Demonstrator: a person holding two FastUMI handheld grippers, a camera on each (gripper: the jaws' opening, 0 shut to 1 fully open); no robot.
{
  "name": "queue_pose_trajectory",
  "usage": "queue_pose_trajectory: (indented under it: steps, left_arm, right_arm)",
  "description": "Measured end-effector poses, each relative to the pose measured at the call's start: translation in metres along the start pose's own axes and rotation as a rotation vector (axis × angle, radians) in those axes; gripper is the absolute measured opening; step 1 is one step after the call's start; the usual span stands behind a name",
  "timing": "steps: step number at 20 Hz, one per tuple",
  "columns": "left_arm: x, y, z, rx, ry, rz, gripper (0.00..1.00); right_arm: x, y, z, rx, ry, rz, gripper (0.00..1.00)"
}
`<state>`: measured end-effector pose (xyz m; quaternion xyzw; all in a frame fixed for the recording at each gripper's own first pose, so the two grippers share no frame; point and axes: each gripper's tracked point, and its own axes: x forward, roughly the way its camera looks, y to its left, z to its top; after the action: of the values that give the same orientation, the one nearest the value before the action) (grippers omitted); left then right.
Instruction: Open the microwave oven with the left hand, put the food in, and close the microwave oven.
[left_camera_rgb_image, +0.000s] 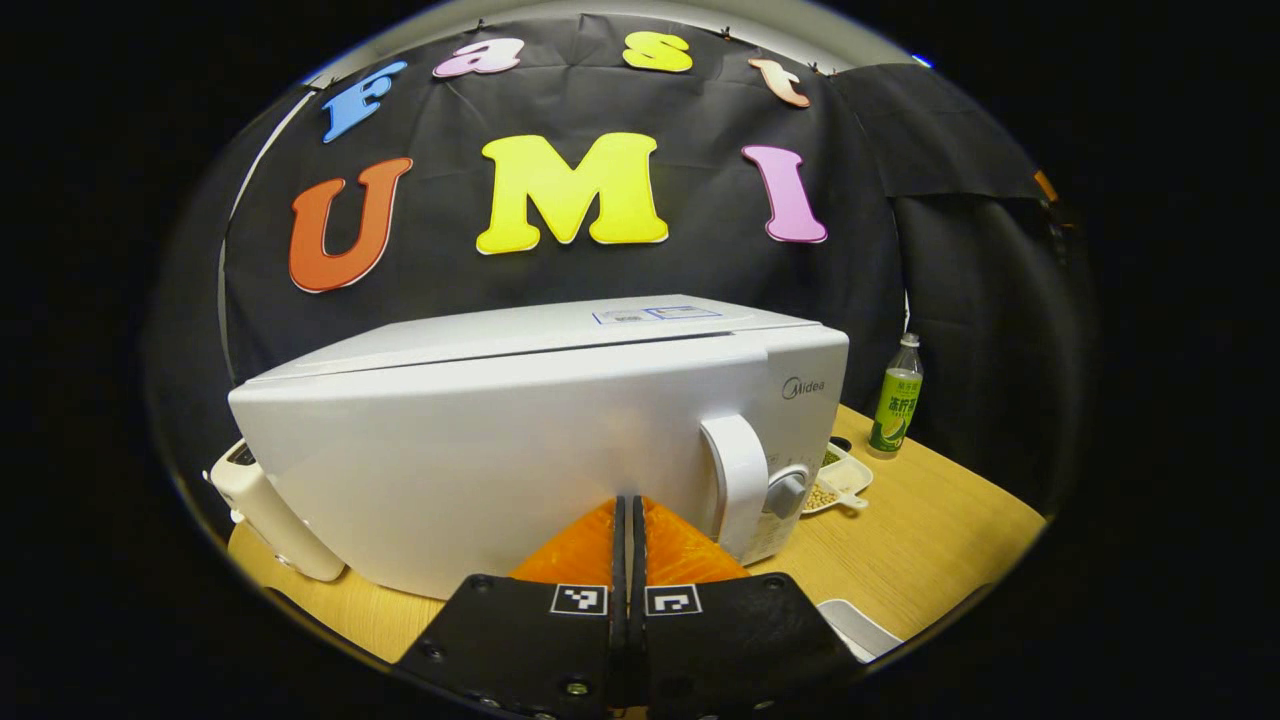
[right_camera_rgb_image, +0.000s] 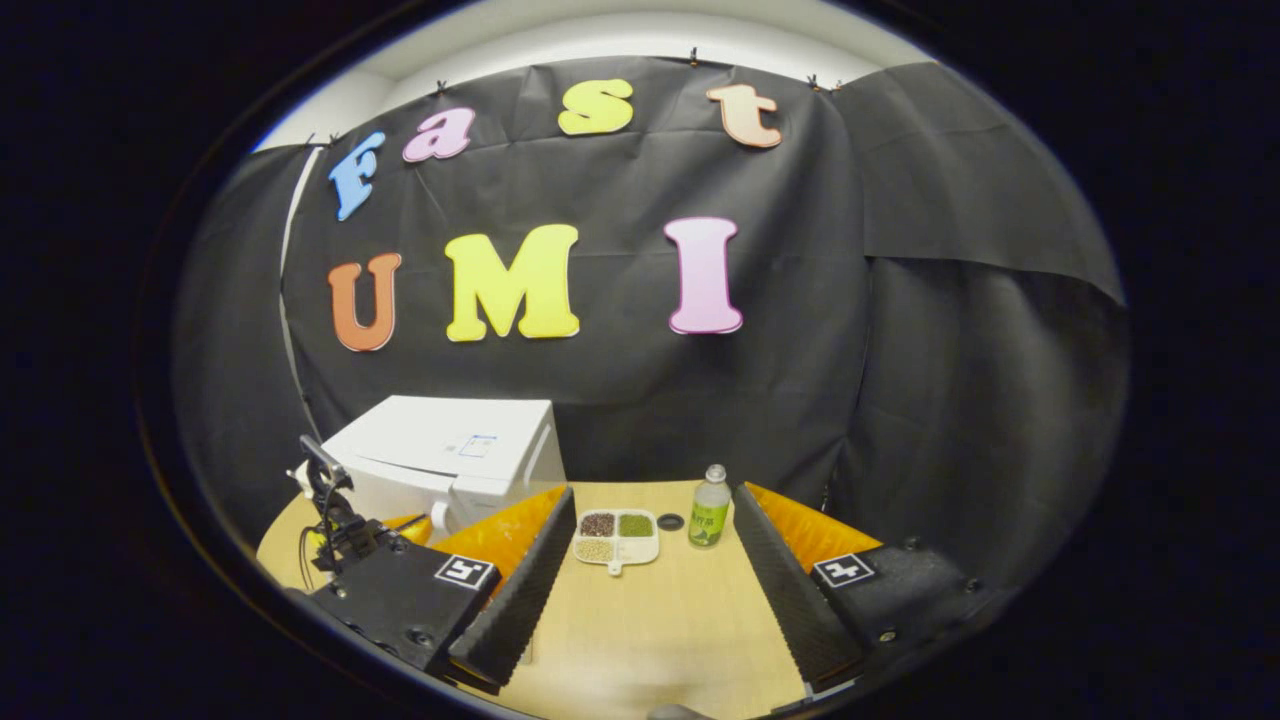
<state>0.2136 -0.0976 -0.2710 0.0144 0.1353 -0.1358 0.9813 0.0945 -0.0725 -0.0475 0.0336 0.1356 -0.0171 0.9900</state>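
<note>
Nothing of the task looks done yet: the microwave oven (left_camera_rgb_image: 540, 440) stands with its door flat against the body, and the food, a divided tray (right_camera_rgb_image: 617, 537) of beans and grains, sits out on the table (right_camera_rgb_image: 660, 620). In the left gripper view the left gripper (left_camera_rgb_image: 628, 520) has its two fingers pressed together with nothing between them, pointing at the lower front of the door; the door handle (left_camera_rgb_image: 737, 480) is at about two o'clock from the tips, close but apart, with a round knob (left_camera_rgb_image: 788, 490) just beyond it. In the right gripper view the right gripper (right_camera_rgb_image: 650, 560) is spread wide and empty, the tray lying between its fingers toward twelve o'clock and a green bottle (right_camera_rgb_image: 709, 510) at about one o'clock, just beside the tray with a small dark cap (right_camera_rgb_image: 671, 521) between them. Opening, loading and closing all remain. For room, the tabletop in front of the tray is bare, so the right side has an easy run; the bottle crowds the tray's far side. A white appliance (left_camera_rgb_image: 275, 515) sits near the oven's corner at nine o'clock, so the door swing on that side deserves care.
</note>
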Motion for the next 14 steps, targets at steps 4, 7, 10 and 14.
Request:
queue_pose_trajectory:
  steps: [4,7,10,14]
  left_arm:
    - [0.002,-0.001,0.0,0.011,0.003,0.017,0.0]
    - [0.016,-0.012,-0.004,-0.033,0.024,-0.009,0.0]
    - [0.015,-0.011,-0.004,-0.001,0.032,0.005,0.0]
    - [0.005,-0.012,-0.001,-0.039,0.037,0.021,0.0]
  right_arm:
    - [0.005,0.0,-0.003,0.023,0.013,0.003,0.92]
    - [0.008,0.006,-0.002,0.021,0.014,0.013,1.0]
    - [0.009,0.016,0.0,0.009,0.007,0.033,0.92]
    - [0.007,0.022,0.001,0.011,0.0,0.061,1.0]
